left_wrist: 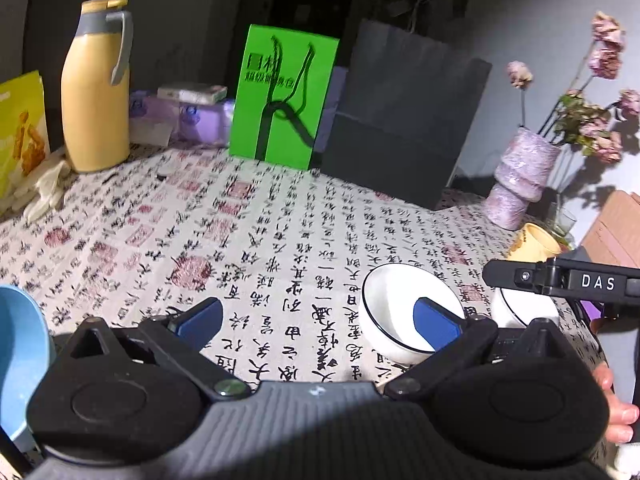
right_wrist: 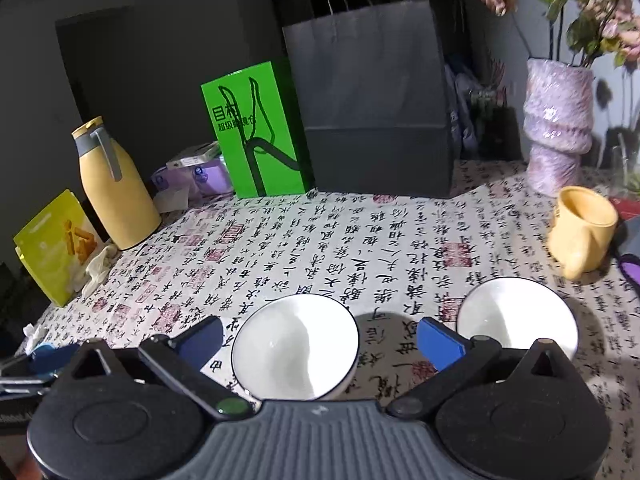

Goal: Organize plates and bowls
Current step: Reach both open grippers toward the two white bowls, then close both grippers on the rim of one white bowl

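Observation:
Two white bowls with dark rims stand on the calligraphy tablecloth. In the right wrist view the nearer bowl (right_wrist: pixel 296 348) lies between the spread fingers of my right gripper (right_wrist: pixel 320 340), which is open and not touching it. The second bowl (right_wrist: pixel 516 316) sits just right of the right finger. My left gripper (left_wrist: pixel 318 322) is open over bare cloth, its right finger in front of a white bowl (left_wrist: pixel 396 312). The other white bowl (left_wrist: pixel 520 312) is partly hidden behind the right gripper's black body (left_wrist: pixel 560 280). A blue bowl (left_wrist: pixel 20 360) fills the left edge.
A yellow mug (right_wrist: pixel 580 232) stands at the right, a purple vase (right_wrist: pixel 560 128) with flowers behind it. Along the back are a black paper bag (right_wrist: pixel 372 112), a green box (right_wrist: pixel 256 132) and a yellow flask (right_wrist: pixel 112 188). A yellow snack packet (right_wrist: pixel 56 248) is at the left.

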`<state>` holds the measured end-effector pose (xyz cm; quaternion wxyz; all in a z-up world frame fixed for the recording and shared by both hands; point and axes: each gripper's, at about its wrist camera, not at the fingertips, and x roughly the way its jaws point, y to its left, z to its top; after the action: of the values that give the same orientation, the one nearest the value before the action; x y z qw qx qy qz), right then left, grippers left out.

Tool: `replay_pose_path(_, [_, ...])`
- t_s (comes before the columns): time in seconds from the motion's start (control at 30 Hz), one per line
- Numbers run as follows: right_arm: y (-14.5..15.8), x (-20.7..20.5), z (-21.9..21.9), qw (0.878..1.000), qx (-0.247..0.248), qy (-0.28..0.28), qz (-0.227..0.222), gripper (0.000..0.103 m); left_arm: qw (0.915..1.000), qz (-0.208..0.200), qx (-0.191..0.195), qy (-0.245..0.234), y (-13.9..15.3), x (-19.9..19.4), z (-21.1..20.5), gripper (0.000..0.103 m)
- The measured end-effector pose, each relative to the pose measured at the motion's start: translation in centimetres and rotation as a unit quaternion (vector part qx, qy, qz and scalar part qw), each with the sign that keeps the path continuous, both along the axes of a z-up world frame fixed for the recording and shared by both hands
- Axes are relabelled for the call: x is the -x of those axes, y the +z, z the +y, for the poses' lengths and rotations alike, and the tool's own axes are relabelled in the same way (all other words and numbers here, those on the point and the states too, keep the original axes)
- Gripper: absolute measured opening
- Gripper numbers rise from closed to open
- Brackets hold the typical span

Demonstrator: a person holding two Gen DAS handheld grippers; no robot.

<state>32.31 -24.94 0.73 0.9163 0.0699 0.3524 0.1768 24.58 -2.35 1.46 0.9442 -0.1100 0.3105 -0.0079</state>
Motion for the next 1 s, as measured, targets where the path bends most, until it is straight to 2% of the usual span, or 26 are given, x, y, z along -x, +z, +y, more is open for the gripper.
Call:
replay_pose_path(0.2, [-1.0, -2.8, 1.2, 1.0, 0.026, 0.005, 0.016, 0.103, 0.9995, 0.027, 0.0, 0.017, -0.9, -2.2, -0.6, 0.103])
replay_pose_path(0.7, [-4.4, -4.8, -1.5, 0.999, 0.022, -0.002, 0.044, 0.103, 0.9977, 0.061, 0.012, 0.028, -2.8, -6.4, -2.9, 0.103])
replay_pose_path(0.87, [-5.1, -5.3, -1.6, 0.998, 0.028, -0.007, 0.054, 0.097, 0.9967, 0.074, 0.005, 0.033, -3.3, -7.2, -3.9, 0.102])
replay_pose_path(1.0, [-5.8, -5.5, -1.4, 0.997, 0.038, -0.007, 0.062, 0.09, 0.9952, 0.091, -0.008, 0.034, -3.8, -8.0, -4.6, 0.094])
